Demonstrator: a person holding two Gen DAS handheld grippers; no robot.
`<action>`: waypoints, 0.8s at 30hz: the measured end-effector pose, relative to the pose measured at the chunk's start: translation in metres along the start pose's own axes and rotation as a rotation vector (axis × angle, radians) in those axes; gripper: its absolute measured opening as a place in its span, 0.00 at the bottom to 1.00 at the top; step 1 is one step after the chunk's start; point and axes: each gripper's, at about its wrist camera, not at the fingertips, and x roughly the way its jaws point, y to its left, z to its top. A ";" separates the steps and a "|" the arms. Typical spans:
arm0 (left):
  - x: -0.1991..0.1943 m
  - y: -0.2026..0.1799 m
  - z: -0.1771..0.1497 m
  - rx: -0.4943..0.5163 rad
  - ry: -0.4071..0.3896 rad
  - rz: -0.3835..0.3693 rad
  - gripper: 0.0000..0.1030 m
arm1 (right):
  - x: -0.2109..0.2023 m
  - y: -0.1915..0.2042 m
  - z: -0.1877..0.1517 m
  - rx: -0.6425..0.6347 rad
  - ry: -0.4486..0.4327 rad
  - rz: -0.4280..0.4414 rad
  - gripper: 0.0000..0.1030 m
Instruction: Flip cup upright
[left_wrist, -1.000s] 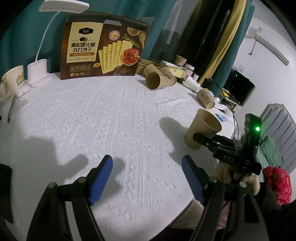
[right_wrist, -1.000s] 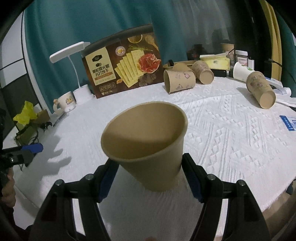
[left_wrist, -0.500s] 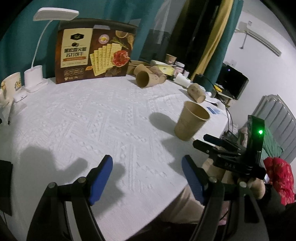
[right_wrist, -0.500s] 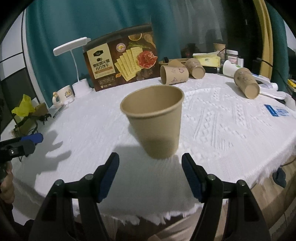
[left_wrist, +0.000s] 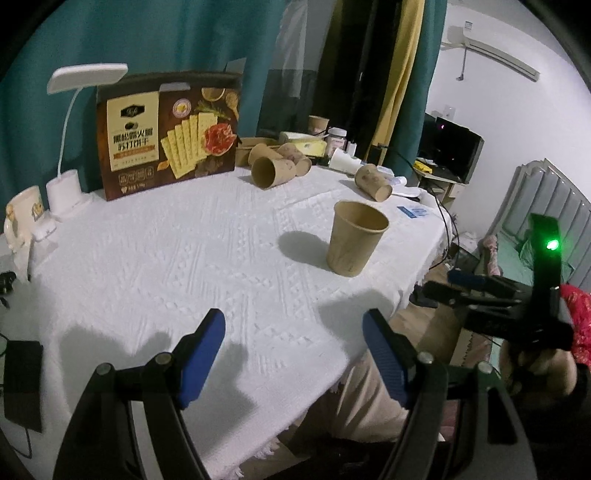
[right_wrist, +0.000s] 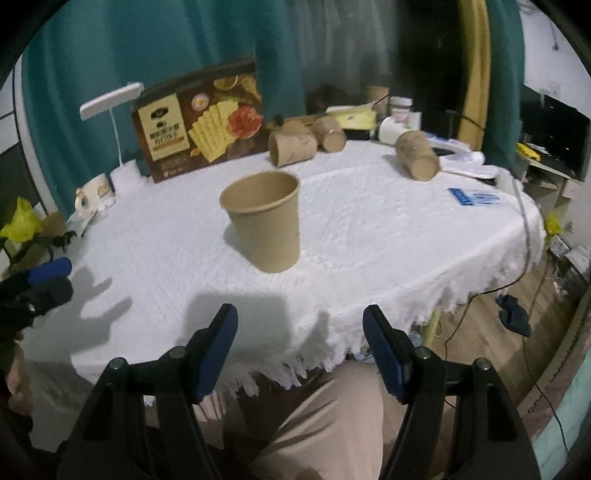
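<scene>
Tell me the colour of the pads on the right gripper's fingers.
Blue pads on black fingers, clearest in the right wrist view.

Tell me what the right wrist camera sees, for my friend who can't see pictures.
A brown paper cup stands upright, mouth up, on a white tablecloth. The right gripper is open and empty in front of it. More cups lie tipped over farther back.
</scene>
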 end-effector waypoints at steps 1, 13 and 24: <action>-0.002 -0.002 0.002 0.004 -0.006 0.006 0.79 | -0.006 -0.002 0.002 0.004 -0.008 -0.004 0.66; -0.042 -0.034 0.042 0.112 -0.247 0.075 0.96 | -0.084 -0.017 0.033 0.027 -0.163 -0.063 0.67; -0.095 -0.029 0.074 0.096 -0.443 0.073 1.00 | -0.150 0.005 0.061 -0.035 -0.343 -0.081 0.78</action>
